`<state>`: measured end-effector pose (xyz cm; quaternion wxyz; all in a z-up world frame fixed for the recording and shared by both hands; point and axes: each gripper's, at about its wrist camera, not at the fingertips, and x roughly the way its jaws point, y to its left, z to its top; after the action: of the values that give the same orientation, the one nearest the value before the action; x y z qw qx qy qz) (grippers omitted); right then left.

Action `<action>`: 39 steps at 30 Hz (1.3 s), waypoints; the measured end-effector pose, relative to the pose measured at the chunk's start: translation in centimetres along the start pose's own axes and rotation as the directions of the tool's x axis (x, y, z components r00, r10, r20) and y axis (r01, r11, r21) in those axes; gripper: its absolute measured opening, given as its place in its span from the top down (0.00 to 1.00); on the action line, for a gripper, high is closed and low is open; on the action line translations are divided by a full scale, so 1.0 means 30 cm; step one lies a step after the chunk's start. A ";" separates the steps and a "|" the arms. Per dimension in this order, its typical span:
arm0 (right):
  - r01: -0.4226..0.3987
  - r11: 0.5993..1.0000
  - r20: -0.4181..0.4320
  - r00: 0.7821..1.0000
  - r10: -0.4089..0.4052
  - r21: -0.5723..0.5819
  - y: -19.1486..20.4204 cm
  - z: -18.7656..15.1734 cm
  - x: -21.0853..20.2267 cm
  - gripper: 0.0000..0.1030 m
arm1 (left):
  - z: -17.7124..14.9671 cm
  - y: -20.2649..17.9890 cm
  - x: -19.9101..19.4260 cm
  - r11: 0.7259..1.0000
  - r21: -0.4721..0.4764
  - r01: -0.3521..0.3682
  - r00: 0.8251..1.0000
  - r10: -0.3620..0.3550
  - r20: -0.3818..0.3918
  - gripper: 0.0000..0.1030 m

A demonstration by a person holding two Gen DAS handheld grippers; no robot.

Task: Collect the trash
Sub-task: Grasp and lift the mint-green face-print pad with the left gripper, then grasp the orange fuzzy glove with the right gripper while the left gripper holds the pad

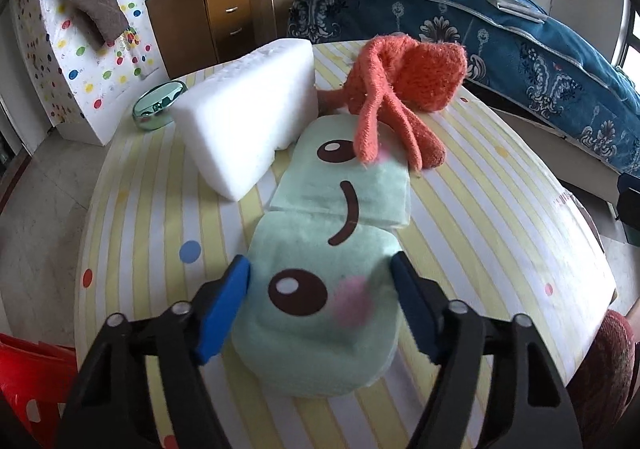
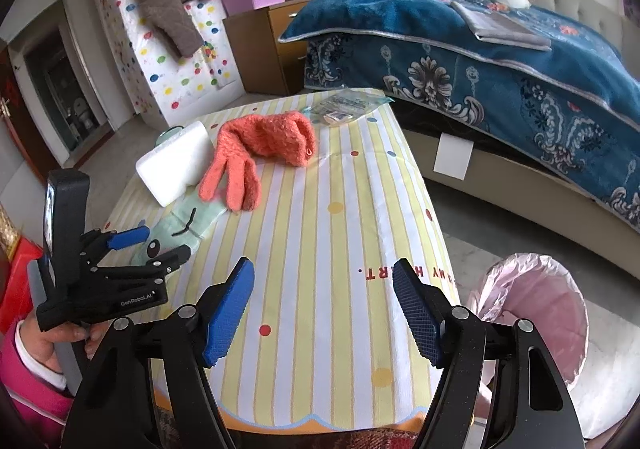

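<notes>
A mint-green plush pad with a cartoon face lies on the striped table. My left gripper has its blue pads against both sides of the pad's near end. From the right wrist view the left gripper also straddles that pad. An orange knitted glove rests on the pad's far end, beside a white foam block. A clear plastic wrapper lies at the far table edge. My right gripper stands open above the tablecloth, nothing between its fingers.
A bin lined with a pink bag stands on the floor right of the table. A shiny green round tin sits behind the foam block. A bed with a blue blanket lies beyond, a red object at the left.
</notes>
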<state>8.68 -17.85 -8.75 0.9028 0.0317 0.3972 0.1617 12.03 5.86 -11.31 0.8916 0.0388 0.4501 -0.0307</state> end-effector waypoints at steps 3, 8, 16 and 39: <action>-0.012 1.000 0.004 1.000 0.012 -0.002 0.001 -0.005 -0.007 0.31 | -0.020 -0.009 -0.019 1.000 0.003 -0.007 1.000 0.007 0.003 0.40; -0.032 0.999 -0.008 0.999 0.032 -0.016 0.015 -0.020 -0.014 0.31 | -0.044 -0.011 -0.049 1.000 0.008 -0.015 1.000 0.015 0.001 0.57; -0.045 0.998 0.025 0.999 0.046 -0.051 0.072 -0.027 -0.050 0.31 | -0.102 0.021 -0.140 1.000 -0.019 -0.017 1.000 0.017 0.017 0.80; -0.059 0.989 0.077 0.995 0.070 -0.133 0.190 0.002 -0.138 0.30 | -0.121 0.215 -0.616 0.978 -0.206 -0.028 0.926 0.103 0.362 0.80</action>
<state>4.58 -13.76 -4.74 0.9127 -0.0081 0.3473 0.2151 -1.25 13.01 1.68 0.9605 -0.0412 0.2727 0.0372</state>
